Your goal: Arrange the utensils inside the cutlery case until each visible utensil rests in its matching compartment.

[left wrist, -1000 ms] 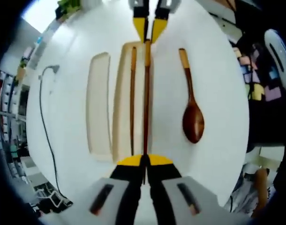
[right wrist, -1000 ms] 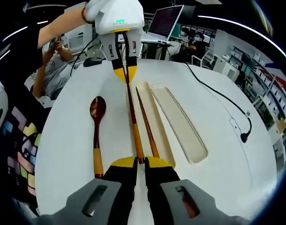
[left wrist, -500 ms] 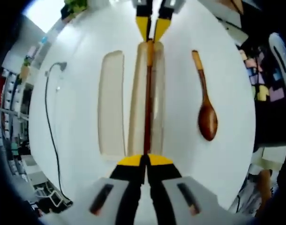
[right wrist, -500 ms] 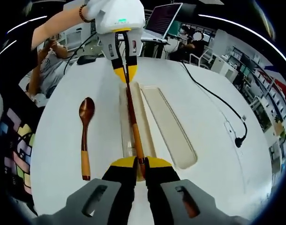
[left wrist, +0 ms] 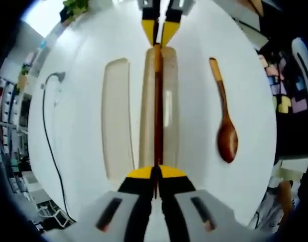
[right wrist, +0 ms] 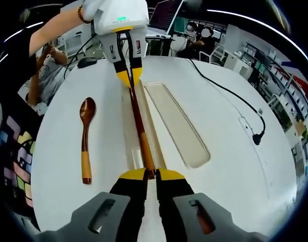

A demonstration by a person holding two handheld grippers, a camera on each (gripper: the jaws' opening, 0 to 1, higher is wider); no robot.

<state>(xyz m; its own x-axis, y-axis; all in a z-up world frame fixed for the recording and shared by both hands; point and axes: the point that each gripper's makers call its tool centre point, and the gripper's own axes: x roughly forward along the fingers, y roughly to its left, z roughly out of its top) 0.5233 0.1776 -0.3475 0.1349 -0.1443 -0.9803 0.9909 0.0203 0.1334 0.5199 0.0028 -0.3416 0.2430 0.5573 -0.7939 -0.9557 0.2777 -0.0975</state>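
White table (left wrist: 83, 151) holds everything. On it the case (left wrist: 116, 116) lies w/ two long slots: one bare, the other w/ the chopstick (left wrist: 157, 111) along it. In the right gripper view the same: case (right wrist: 179, 121), chopstick (right wrist: 139, 126), table (right wrist: 229, 181).

Left gripper (left wrist: 156, 174) is clamped on one end of the chopstick; right gripper (right wrist: 149, 175) is clamped on the other end. Each shows at the far end of the other's view: right (left wrist: 159, 31), left (right wrist: 126, 76). Can't tell if the stick rests on the slot floor or hangs just above it, or whether a 2nd stick lies under it.

Spoon (left wrist: 225, 126) lies on the table beside the case, apart from it; also at (right wrist: 85, 141).

Progress, judged: chopstick nearly placed, not let go yet. Left: release, then spoon into the bare slot.
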